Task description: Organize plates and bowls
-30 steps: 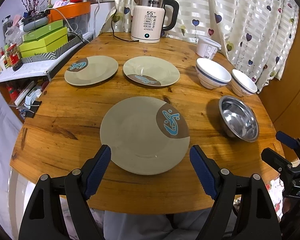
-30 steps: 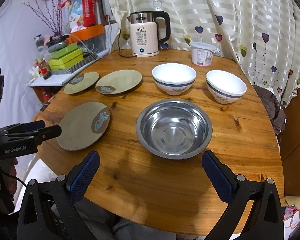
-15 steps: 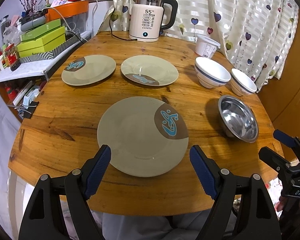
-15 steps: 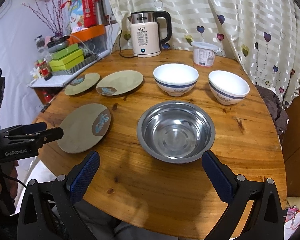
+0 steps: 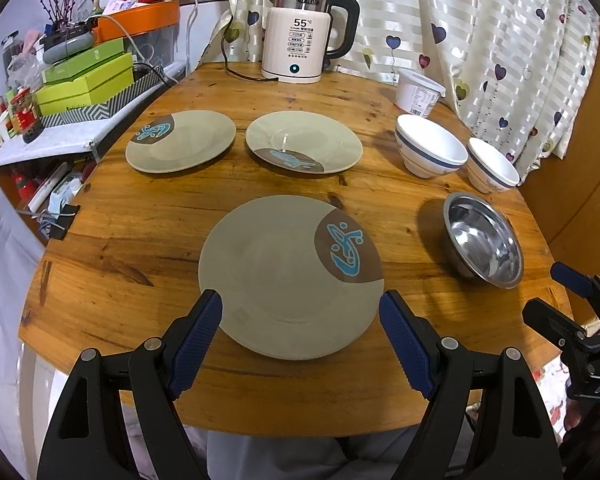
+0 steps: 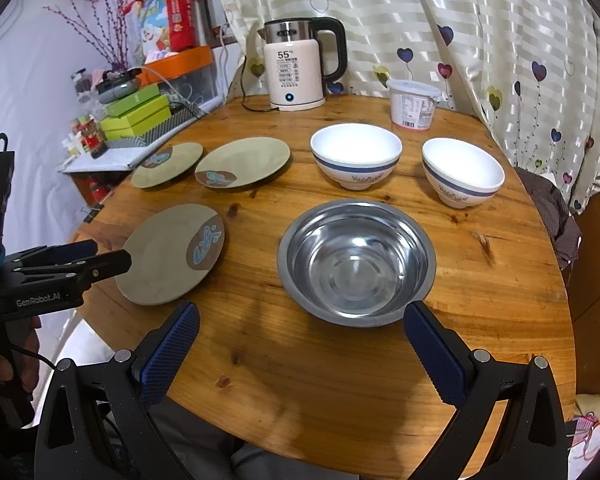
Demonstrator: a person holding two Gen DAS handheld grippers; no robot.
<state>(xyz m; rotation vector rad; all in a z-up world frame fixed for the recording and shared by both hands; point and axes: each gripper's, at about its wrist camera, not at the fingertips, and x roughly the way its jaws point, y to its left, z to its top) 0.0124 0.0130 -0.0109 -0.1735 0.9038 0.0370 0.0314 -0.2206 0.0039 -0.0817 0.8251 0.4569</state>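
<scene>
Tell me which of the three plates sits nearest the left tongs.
The front plate, alone at the table's near edge between the open left tongs; its fish motif faces right. The other two plates sit side by side farther back.

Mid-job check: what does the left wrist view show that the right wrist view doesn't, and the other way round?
Only the left wrist view shows the left gripper open around the near plate's front edge. Only the right wrist view shows the right gripper open before the steel bowl, plus the dark cloth at the table's right edge. Both share three plates, two white bowls, the kettle and the tub.
</scene>
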